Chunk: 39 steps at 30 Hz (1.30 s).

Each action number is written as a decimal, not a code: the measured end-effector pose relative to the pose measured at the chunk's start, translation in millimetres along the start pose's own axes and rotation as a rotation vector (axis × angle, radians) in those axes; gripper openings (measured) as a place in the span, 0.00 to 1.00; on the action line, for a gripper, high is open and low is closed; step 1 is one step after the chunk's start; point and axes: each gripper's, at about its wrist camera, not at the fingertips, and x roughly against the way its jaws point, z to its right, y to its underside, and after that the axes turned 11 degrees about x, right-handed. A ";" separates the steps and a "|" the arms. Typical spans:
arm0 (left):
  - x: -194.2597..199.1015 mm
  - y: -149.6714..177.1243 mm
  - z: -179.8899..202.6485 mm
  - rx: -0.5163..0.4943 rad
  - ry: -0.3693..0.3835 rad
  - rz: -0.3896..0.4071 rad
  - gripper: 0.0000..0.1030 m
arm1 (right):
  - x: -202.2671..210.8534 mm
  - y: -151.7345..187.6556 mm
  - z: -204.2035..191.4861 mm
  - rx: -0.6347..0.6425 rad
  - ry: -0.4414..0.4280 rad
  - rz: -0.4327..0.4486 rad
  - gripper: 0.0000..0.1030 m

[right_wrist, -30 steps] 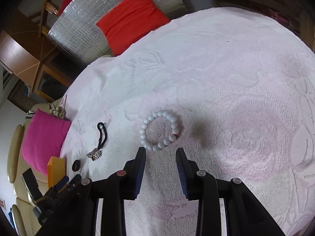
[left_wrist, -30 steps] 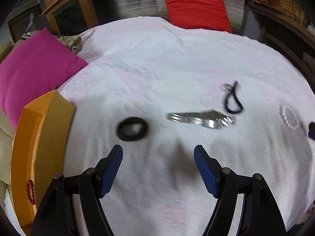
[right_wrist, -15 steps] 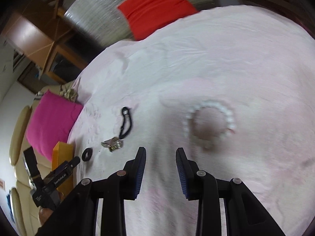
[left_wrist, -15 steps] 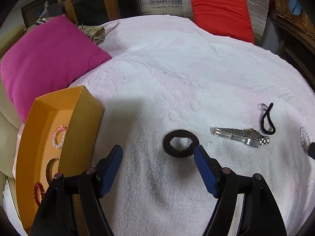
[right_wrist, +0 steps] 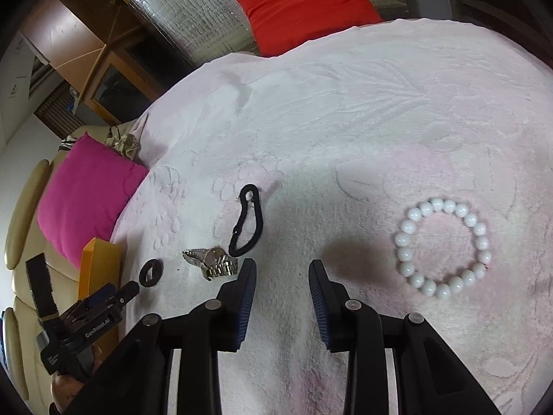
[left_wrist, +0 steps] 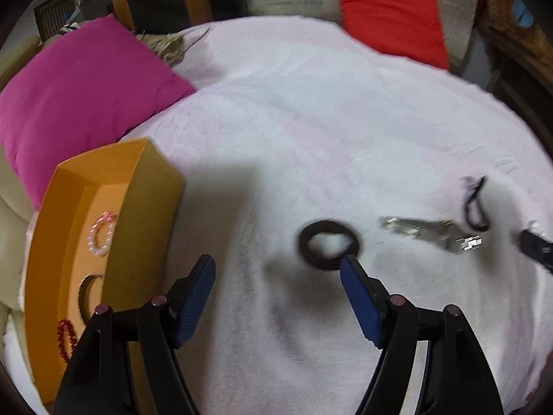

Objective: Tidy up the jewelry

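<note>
Black ring [left_wrist: 328,245] at left tool [left_wrist: 276,269] right fingertip [left_wrist: 349,264].

You've got an embossed terry-cloth spread [right_wrist: 345,110] under all; bead bracelet [right_wrist: 442,247] glossy, smooth; watch [right_wrist: 211,262] shiny metal w/ link band; hair tie [right_wrist: 246,221] matt fabric; box [left_wrist: 103,242] matt orange card; gripper pads [right_wrist: 247,297] ribbed blue rubber.
</note>
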 end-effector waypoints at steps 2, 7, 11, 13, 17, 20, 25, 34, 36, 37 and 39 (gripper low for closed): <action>4.7 1.3 10.2 -0.026 0.040 0.021 0.73 | -2.1 -1.7 -1.1 0.004 0.004 0.002 0.34; 5.9 7.9 42.1 -0.117 0.136 0.033 0.73 | 0.3 -5.2 3.7 -0.024 0.012 0.023 0.34; 2.3 9.9 64.4 -0.190 0.180 0.057 0.73 | 5.7 -5.8 11.7 -0.052 0.011 0.036 0.34; -2.7 9.9 73.0 -0.200 0.222 0.043 0.73 | 7.5 -5.5 15.1 -0.060 0.013 0.036 0.34; -11.8 8.1 86.3 -0.215 0.308 -0.003 0.73 | 12.9 -4.0 19.8 -0.064 0.021 0.041 0.34; -17.1 14.1 95.2 -0.240 0.316 -0.069 0.73 | 15.9 -2.9 23.8 -0.064 0.027 0.041 0.34; -22.7 17.6 98.1 -0.193 0.408 -0.160 0.73 | 17.9 -3.8 27.5 -0.064 0.028 0.043 0.34; -46.2 6.7 76.3 0.108 0.536 -0.243 0.73 | 21.5 -3.1 18.0 -0.022 0.043 0.066 0.34; -49.0 3.8 70.8 0.163 0.572 -0.244 0.73 | 23.1 -3.1 15.1 -0.003 0.059 0.077 0.34; -51.6 2.5 67.5 0.209 0.604 -0.249 0.73 | 22.7 -3.3 13.5 0.004 0.063 0.077 0.34; -57.3 -1.5 61.4 0.270 0.644 -0.253 0.73 | 20.8 -2.8 12.8 0.003 0.060 0.072 0.34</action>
